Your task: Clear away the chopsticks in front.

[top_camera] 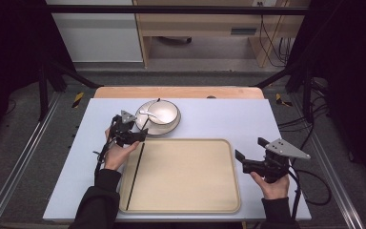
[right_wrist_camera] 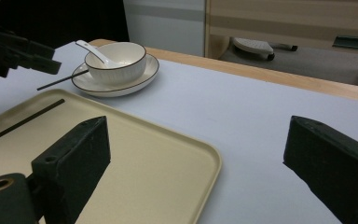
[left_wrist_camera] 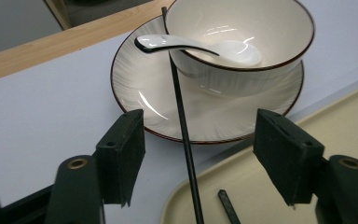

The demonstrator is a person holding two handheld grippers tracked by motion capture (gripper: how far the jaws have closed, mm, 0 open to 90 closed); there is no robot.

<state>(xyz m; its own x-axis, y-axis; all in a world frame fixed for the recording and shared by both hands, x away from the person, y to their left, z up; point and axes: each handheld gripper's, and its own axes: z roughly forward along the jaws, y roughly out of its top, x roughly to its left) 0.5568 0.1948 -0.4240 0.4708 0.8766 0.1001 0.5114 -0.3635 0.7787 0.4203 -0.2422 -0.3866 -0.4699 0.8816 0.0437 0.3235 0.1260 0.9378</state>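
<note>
A white bowl (top_camera: 161, 111) with a white spoon (top_camera: 147, 113) in it stands on a white plate (top_camera: 165, 128) at the back of the table. One black chopstick (left_wrist_camera: 182, 116) leans on the plate's rim and reaches down to the tray's corner. My left gripper (top_camera: 140, 136) is open, its jaws on either side of this chopstick without touching it. A second chopstick (top_camera: 134, 176) lies along the left side of the beige tray (top_camera: 186, 205). My right gripper (top_camera: 250, 149) is open and holds nothing, just right of the tray.
The pale blue table top (top_camera: 228, 119) has bare room to the right of the plate. A wooden strip (top_camera: 181, 92) runs along the table's far edge. Cables (top_camera: 314, 191) trail from the right gripper at the table's right edge.
</note>
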